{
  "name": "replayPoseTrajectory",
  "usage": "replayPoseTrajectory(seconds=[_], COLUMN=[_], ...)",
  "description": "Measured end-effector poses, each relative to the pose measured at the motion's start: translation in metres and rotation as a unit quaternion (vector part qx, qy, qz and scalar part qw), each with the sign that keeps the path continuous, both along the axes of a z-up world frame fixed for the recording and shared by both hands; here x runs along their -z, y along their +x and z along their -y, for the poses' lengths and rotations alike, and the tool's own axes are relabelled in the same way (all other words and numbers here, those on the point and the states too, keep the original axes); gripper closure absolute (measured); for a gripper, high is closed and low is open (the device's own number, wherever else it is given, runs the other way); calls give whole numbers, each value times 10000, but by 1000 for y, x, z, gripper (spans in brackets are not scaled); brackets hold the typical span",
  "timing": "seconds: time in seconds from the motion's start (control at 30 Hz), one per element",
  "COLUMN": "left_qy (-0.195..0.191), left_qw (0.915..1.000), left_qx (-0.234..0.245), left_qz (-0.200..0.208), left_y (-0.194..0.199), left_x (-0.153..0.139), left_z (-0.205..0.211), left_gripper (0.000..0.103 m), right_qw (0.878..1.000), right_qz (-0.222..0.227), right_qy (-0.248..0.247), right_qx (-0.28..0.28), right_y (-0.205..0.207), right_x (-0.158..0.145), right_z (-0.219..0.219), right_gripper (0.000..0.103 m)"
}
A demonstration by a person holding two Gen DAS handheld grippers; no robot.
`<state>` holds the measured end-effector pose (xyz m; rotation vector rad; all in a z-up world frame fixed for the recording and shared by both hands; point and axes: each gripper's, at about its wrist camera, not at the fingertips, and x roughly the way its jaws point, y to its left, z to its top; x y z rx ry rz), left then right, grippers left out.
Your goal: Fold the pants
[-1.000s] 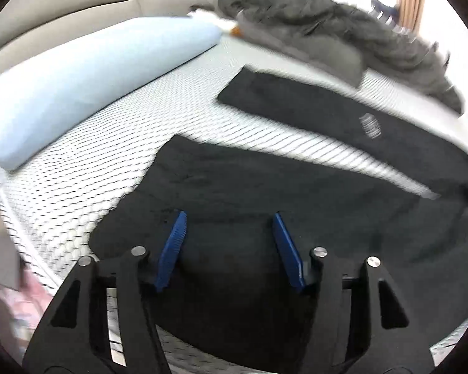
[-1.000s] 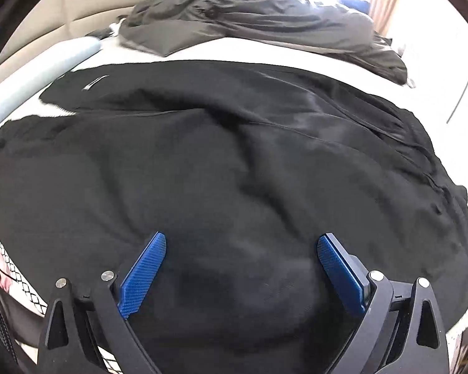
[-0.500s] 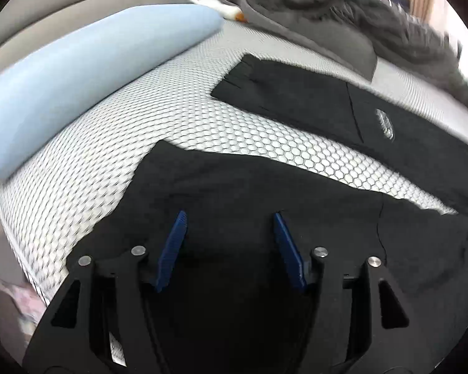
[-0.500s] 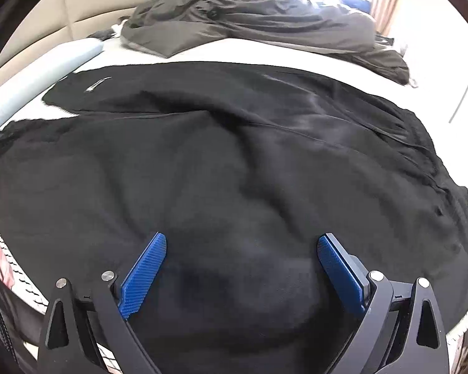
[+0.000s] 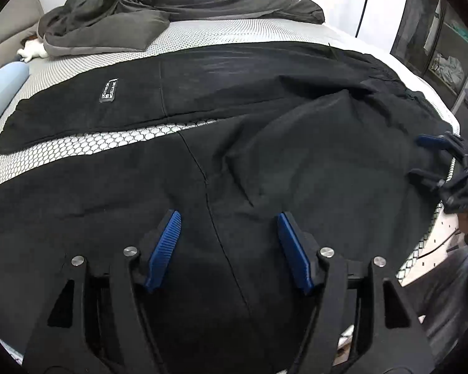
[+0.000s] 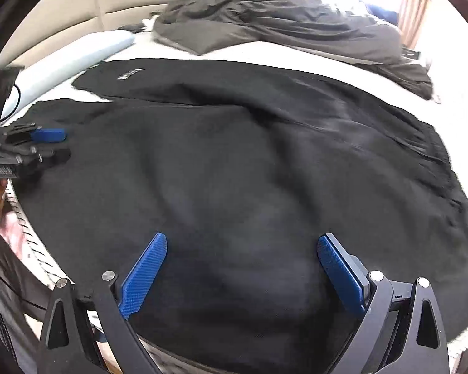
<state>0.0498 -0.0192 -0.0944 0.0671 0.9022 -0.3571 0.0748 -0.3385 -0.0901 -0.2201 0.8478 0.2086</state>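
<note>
Daylight floods in from the far side, blowing out the white bed [image 6: 296, 53] in the right wrist view. That picture is soft with blur. Fisheye bending and dark corners frame both views.

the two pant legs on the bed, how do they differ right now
The far leg lies flat and smooth, with a small white label; the near leg shows no label. The far leg has no gripper over it; the left gripper hangs open over the near one. A strip of bed shows between them. Both are black and join at the rumpled top.
</note>
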Motion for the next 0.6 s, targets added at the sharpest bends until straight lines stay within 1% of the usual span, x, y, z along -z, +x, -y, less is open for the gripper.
replayPoseTrajectory(seconds=[0.07, 0.1, 0.17, 0.2, 0.27, 0.3, 0.37, 0.43, 0.47, 0.5, 0.53, 0.6], left_qy=[-259, -302, -299, -291, -231, -212, -221, -436, -516, -536, -510, -400], left_qw=[9996, 9994, 9994, 9994, 9996, 9996, 9995, 9988, 9984, 9983, 9985, 9991], left_qx=[-78, -112, -147, -141, -131, -139, -223, -232, -212, -206, -201, -122], left_qz=[-112, -140, -133, -125, -101, -100, -73, -55, -29, 19, 63, 101], left_y=[1, 2, 3, 7, 7, 11, 10, 18, 20, 23, 28, 43], left_x=[0, 1, 1, -3, -4, -5, -13, -21, -27, -31, -36, -42], left_z=[-6, -10, -16, -29, -27, -28, -27, -23, -17, -12, -4, 19], left_gripper=[39, 39, 39, 39, 39, 39, 39, 39, 39, 39, 39, 39], right_qw=[9989, 9973, 9873, 9826, 9701, 9643, 9622, 9654, 9689, 9745, 9774, 9852], right_qz=[47, 56, 132, 142, 141, 168, 263, 429, 457, 503, 525, 393], right_qy=[7, -1, -198, -229, -359, -334, -123, 118, 250, 410, 503, 651], right_qx=[467, 730, 1571, 1840, 2397, 2620, 2708, 2570, 2420, 2146, 1985, 1537], right_y=[-5, -6, -12, -14, -17, -18, -18, -17, -14, -9, -4, 19], right_x=[-3, -3, -3, -2, -1, -2, -11, -23, -27, -34, -37, -41], right_z=[39, 57, 107, 123, 156, 168, 170, 161, 154, 141, 130, 103], right_gripper=[5, 5, 5, 5, 5, 5, 5, 5, 5, 5, 5, 5])
